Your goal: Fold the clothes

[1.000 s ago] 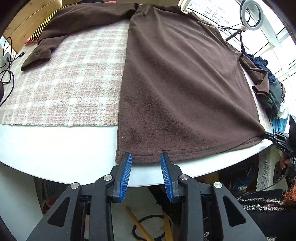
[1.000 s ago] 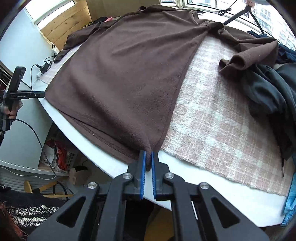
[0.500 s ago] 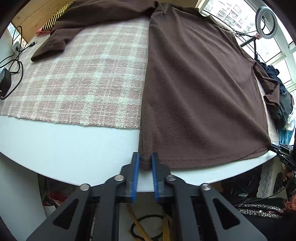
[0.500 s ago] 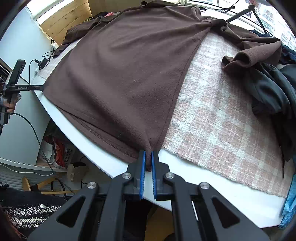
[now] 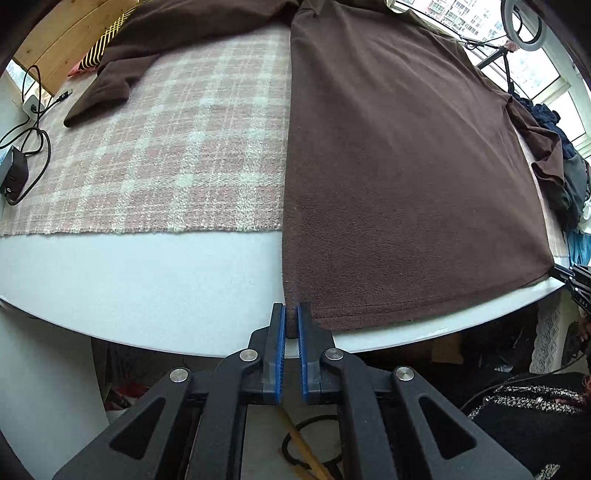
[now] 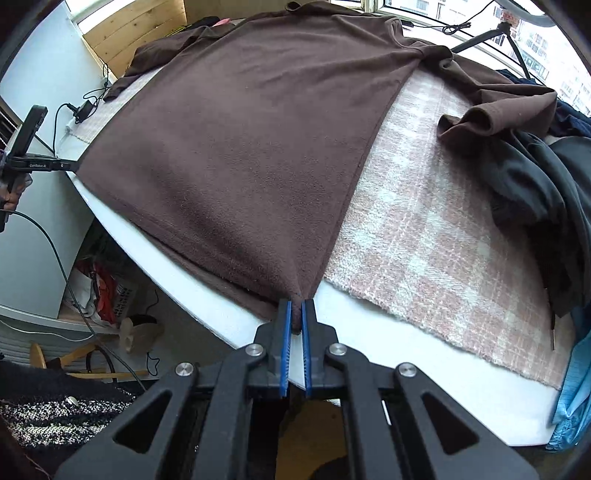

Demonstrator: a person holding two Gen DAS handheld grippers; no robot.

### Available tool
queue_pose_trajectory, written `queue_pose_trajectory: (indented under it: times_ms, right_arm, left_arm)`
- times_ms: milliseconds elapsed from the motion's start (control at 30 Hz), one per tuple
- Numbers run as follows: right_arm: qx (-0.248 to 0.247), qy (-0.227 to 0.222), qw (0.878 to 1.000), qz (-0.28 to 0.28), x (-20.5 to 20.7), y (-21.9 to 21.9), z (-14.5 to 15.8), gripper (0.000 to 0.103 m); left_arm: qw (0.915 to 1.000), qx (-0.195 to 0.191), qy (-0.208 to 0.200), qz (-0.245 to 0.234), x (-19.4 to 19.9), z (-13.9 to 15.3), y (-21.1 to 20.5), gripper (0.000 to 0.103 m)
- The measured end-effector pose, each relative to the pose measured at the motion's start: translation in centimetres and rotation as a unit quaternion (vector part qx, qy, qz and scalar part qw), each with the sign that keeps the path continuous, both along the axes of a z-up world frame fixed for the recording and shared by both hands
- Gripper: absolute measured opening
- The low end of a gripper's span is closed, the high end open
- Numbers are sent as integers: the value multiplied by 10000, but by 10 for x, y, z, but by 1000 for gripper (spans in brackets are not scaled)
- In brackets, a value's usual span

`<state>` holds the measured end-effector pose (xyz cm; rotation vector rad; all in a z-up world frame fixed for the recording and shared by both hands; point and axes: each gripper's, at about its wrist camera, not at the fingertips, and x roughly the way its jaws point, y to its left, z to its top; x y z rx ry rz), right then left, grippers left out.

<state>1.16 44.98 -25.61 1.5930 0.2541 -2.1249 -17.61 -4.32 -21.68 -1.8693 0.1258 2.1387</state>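
A brown fleece shirt (image 5: pixel 399 166) lies spread flat on a pink plaid cloth (image 5: pixel 177 162) over a white table (image 5: pixel 140 280). Its hem reaches the near table edge. My left gripper (image 5: pixel 291 314) is shut on the hem's left corner. In the right wrist view the same brown shirt (image 6: pixel 258 140) runs away from me, and my right gripper (image 6: pixel 295 310) is shut on the hem's right corner, lifting it slightly. One sleeve (image 5: pixel 107 88) lies out to the left; the other sleeve (image 6: pixel 495 110) is bunched at the right. The left gripper (image 6: pixel 33 162) shows at that view's far left.
A pile of dark clothes (image 6: pixel 543 184) sits at the table's right side, with blue fabric (image 6: pixel 572 402) hanging off the edge. Cables and a black adapter (image 5: pixel 14 173) lie at the left. A ring light (image 5: pixel 521 22) stands behind the table. The plaid cloth (image 6: pixel 436 236) covers the table's right side.
My left gripper moved forward to the hem's left corner and went from open to shut on it. The right gripper stayed shut on its corner.
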Motion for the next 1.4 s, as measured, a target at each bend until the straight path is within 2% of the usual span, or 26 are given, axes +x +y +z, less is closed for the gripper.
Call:
queue_pose_trajectory:
  times_ms: [100, 167, 233, 300, 333, 367, 433, 500, 600, 700, 767, 800, 867, 933, 1000, 1067, 1100, 1133, 1167, 1300, 1400]
  right_arm:
    - [75, -486, 9985, 255, -4, 2, 9, 12]
    - [-203, -609, 9974, 332, -11, 14, 30, 12]
    - [-400, -344, 9985, 135, -41, 29, 59, 13]
    - [-595, -75, 9982, -58, -72, 42, 88, 28]
    - [-642, 143, 9978, -60, -98, 38, 93, 44]
    - [-689, 362, 9969, -62, -123, 33, 99, 45]
    - [-781, 787, 9938, -64, -173, 24, 109, 45]
    - [-831, 692, 9941, 27, -228, -3, 93, 45]
    - [-827, 297, 9961, -72, -295, -20, 52, 45]
    - [-743, -204, 9956, -532, -331, -5, 13, 45]
    - [-398, -469, 9959, -665, -336, 10, -1, 43]
    - [-121, -485, 9962, -710, -335, 17, -3, 42]
    - [276, -418, 9960, -742, -332, 27, 6, 40]
    - [211, -276, 9972, -667, -330, 31, 31, 40]
    - [34, 124, 9989, -442, -329, 28, 66, 40]
    - [6, 734, 9972, -107, -335, 14, 100, 45]
    - [12, 942, 9956, -7, -343, 6, 108, 50]
    - [18, 1149, 9933, 93, -351, -3, 116, 57]
    - [24, 1347, 9907, 187, -359, -11, 124, 57]
    - [45, 1376, 9905, -6, -406, -30, 102, 57]
    - [105, 1073, 9941, -80, -434, -43, 76, 57]
  left_arm:
    - [9998, -153, -29, -113, -2, 9, 1, 11]
    - [9995, -267, 64, -163, -2, 26, -2, 11]
    - [9989, -353, 236, -182, -4, 50, -5, 8]
    - [9980, -164, 547, -261, -15, 79, 3, 8]
    - [9972, -15, 658, -366, -26, 90, 13, 8]
    - [9959, 124, 768, -469, -38, 99, 24, 8]
    - [9936, 242, 850, -698, -76, 97, 61, 11]
    - [9912, 436, 699, -1038, -108, 85, 97, 10]
    - [9869, 870, 142, -1349, -148, 45, 144, 13]
    - [9884, 563, -336, -1373, -176, 6, 164, 14]
    - [9919, 303, -226, -1213, -194, 19, 150, 1]
    - [9933, 173, -171, -1132, -203, 25, 142, 7]
    - [9950, -86, -45, -990, -221, 39, 129, 6]
    - [9919, -317, 336, -1187, -239, 76, 125, 7]
    - [9863, -547, 717, -1380, -257, 114, 122, 9]
    - [9784, -769, 1090, -1581, -276, 150, 120, 20]
    - [9731, -808, 1215, -1782, -289, 159, 128, 32]
    - [9682, -799, 1244, -2019, -297, 155, 140, 45]
    - [9626, -791, 1273, -2256, -304, 152, 151, 48]
    - [9348, -751, 1379, -3186, -334, 137, 197, 48]
    - [9126, -616, 1356, -3808, -347, 117, 223, 48]
